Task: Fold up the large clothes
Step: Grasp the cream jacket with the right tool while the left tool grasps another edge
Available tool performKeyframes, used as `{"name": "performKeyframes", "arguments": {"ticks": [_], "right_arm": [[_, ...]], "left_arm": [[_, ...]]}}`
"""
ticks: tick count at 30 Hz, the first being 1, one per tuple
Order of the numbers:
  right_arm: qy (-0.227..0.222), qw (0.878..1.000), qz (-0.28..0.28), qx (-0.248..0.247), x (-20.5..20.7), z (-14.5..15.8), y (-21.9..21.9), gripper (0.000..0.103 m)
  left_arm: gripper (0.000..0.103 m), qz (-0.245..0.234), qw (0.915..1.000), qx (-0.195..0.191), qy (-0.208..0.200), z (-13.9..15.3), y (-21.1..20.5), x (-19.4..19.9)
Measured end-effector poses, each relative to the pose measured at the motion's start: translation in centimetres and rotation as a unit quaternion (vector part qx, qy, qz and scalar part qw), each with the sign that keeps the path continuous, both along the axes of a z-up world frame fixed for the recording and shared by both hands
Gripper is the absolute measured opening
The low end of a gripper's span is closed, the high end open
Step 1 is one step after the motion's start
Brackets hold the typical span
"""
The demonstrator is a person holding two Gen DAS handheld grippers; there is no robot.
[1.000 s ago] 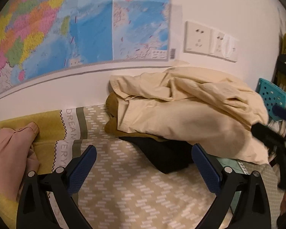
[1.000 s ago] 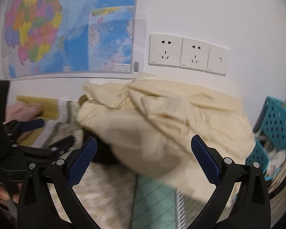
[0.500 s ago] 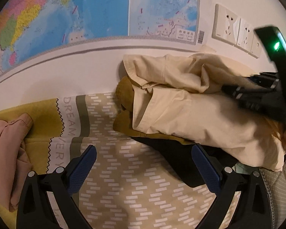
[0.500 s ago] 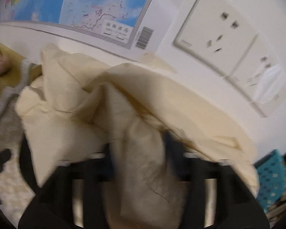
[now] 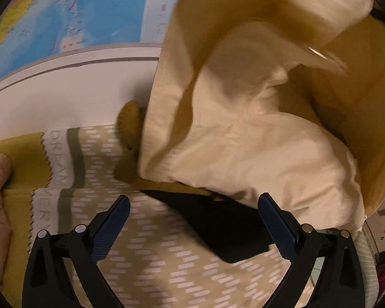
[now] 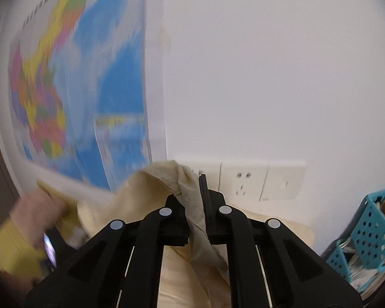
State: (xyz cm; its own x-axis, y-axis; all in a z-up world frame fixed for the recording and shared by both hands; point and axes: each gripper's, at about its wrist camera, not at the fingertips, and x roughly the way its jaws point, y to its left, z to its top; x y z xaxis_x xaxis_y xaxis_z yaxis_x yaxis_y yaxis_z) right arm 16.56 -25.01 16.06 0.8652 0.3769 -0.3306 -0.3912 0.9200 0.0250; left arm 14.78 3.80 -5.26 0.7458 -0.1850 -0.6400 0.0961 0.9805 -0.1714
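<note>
Right gripper (image 6: 195, 205) is clamped on the cream garment (image 5: 243, 133); left gripper (image 5: 192, 220) hangs spread and empty. Risk: lifted fabric drags the black garment (image 5: 218, 225) ahead.

cream garment (image 5: 256, 138): matt woven cloth, softly creased, stitched hem
black garment (image 5: 218, 225): matt dark cloth at 6 o'clock under the cream one
bedsheet (image 5: 151, 261): printed matt cloth
left gripper (image 5: 192, 220): matt black plastic, blue textured pads, metal rivets
wall map (image 6: 71, 84): glossy paper
basket (image 6: 372, 225): perforated turquoise plastic at 4 o'clock
</note>
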Motion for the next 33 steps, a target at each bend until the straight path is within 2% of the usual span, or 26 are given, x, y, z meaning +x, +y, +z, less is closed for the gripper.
{"name": "performKeyframes", "arguments": {"ticks": [4, 8, 9, 11, 12, 13, 14, 16, 20, 23, 25, 26, 29, 30, 32, 33], "right_arm": [[-0.007, 0.999, -0.001, 0.042, -0.7, 2.1, -1.5, 0.007], [-0.011, 0.999, -0.001, 0.052, -1.3, 3.0, -2.6, 0.006], [-0.012, 0.999, -0.003, 0.053, -1.5, 3.1, -2.8, 0.006], [-0.012, 0.998, -0.004, 0.06, -1.8, 3.5, -3.2, 0.006], [-0.012, 0.998, -0.003, 0.064, -2.1, 3.7, -3.7, 0.006], [-0.016, 0.998, -0.006, 0.063, -2.6, 4.0, -4.0, 0.006], [-0.018, 0.998, -0.008, 0.064, -2.9, 4.2, -4.2, 0.006], [-0.031, 0.997, -0.016, 0.068, -4.3, 5.4, -5.3, 0.006], [-0.075, 0.993, -0.029, 0.092, -8.4, 9.6, -8.0, 0.006], [-0.117, 0.988, -0.033, 0.098, -13.2, 13.8, -9.3, 0.005], [-0.149, 0.984, -0.031, 0.096, -16.8, 16.1, -9.6, 0.005], [-0.163, 0.982, -0.029, 0.096, -18.2, 17.1, -9.7, 0.005], [-0.202, 0.972, -0.006, 0.119, -23.6, 20.0, -10.7, 0.005], [-0.215, 0.969, -0.002, 0.122, -25.3, 20.7, -11.0, 0.005], [-0.238, 0.961, 0.014, 0.138, -28.6, 21.6, -11.9, 0.005], [-0.241, 0.959, 0.024, 0.147, -29.7, 21.8, -12.3, 0.005]], "left_arm": [[0.097, -0.027, 0.9994, -0.015, -0.012, -0.3, -1.3, 0.1], [0.097, -0.041, 0.9981, -0.039, -0.025, -0.4, -1.9, 1.4], [0.09, -0.039, 0.998, -0.029, -0.04, -0.2, -2.2, 1.7], [0.063, -0.043, 0.9974, -0.019, -0.055, 0.1, -2.5, 2.5], [0.032, -0.066, 0.9961, -0.025, -0.054, 0.3, -2.8, 2.9], [0.024, -0.074, 0.9956, -0.023, -0.053, 0.8, -3.2, 3.1], [0.021, -0.073, 0.9952, -0.014, -0.063, 1.4, -3.6, 2.9], [0.011, -0.078, 0.9908, 0.013, -0.11, 4.0, -4.7, 1.9], [0.01, -0.106, 0.9773, -0.025, -0.181, 10.8, -4.8, 0.0], [0.01, -0.128, 0.9678, -0.042, -0.212, 15.4, -4.9, -1.6], [0.01, -0.118, 0.9604, -0.038, -0.249, 19.5, -4.7, -3.7], [0.01, -0.115, 0.9575, -0.038, -0.262, 20.6, -4.4, -4.5], [0.01, -0.093, 0.9433, -0.049, -0.315, 27.2, -1.4, -9.3], [0.01, -0.088, 0.9395, -0.048, -0.328, 28.5, -1.3, -10.5], [0.01, -0.068, 0.9262, -0.031, -0.369, 31.8, -0.1, -15.0], [0.01, -0.061, 0.921, -0.022, -0.384, 32.4, -0.5, -16.4]]}}
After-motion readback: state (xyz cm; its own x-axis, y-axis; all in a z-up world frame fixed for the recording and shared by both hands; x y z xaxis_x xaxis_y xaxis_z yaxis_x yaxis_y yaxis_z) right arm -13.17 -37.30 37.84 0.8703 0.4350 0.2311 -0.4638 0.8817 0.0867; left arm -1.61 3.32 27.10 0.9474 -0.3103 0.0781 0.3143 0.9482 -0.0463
